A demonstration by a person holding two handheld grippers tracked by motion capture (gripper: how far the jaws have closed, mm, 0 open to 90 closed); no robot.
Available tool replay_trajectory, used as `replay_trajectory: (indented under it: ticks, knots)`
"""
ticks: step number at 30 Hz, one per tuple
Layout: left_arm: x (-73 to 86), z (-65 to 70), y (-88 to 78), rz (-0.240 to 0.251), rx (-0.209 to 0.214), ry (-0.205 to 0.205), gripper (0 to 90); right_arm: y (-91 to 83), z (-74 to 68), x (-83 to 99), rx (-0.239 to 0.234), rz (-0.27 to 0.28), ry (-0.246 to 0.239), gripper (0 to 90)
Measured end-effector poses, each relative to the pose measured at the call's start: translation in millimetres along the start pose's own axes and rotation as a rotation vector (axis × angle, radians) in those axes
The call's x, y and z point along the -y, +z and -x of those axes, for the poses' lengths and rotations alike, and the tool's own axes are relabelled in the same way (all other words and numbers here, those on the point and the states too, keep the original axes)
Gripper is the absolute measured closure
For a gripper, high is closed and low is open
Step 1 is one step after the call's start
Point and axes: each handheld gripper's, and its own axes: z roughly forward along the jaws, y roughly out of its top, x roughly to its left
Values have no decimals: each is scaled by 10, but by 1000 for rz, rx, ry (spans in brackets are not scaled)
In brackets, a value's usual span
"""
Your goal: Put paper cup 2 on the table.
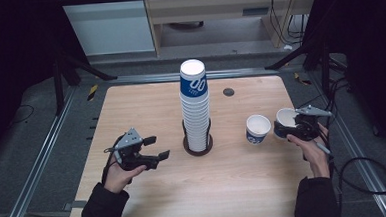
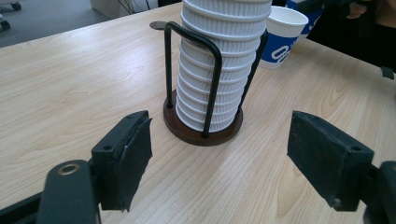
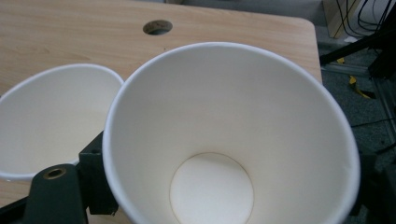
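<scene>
A tall stack of white and blue paper cups [image 1: 195, 106] stands in a black wire holder with a dark round base [image 1: 198, 148] at the table's middle. My left gripper [image 1: 157, 146] rests open to its left, jaws wide apart with nothing between them. Along the left gripper [image 2: 219, 158] I see the stack [image 2: 219, 70] a short way ahead. My right gripper [image 1: 288, 129] is shut on a single paper cup [image 1: 285, 117] near the table's right edge. Its open mouth [image 3: 229, 140] faces the camera. Another loose cup [image 1: 257, 127] stands upright just left of it.
A round cable hole [image 1: 228, 92] sits in the wooden table [image 1: 131, 106] behind the loose cup. The table's right edge is close beside my right hand. Metal rails, stand legs and cables lie on the floor around the table.
</scene>
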Motion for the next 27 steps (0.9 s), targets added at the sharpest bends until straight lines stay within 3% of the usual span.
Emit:
replay_trajectory:
  ticks: [6, 21, 27]
  knots:
    - [3, -3, -7, -1, -4, 0, 212, 92, -30, 42, -17, -37, -11, 189]
    - [3, 6, -7, -2, -5, 8, 212, 195, -15, 170, -19, -52, -20, 174]
    - [2, 7, -12, -1, -4, 8, 211, 213, -28, 181, -18, -89, -44, 76]
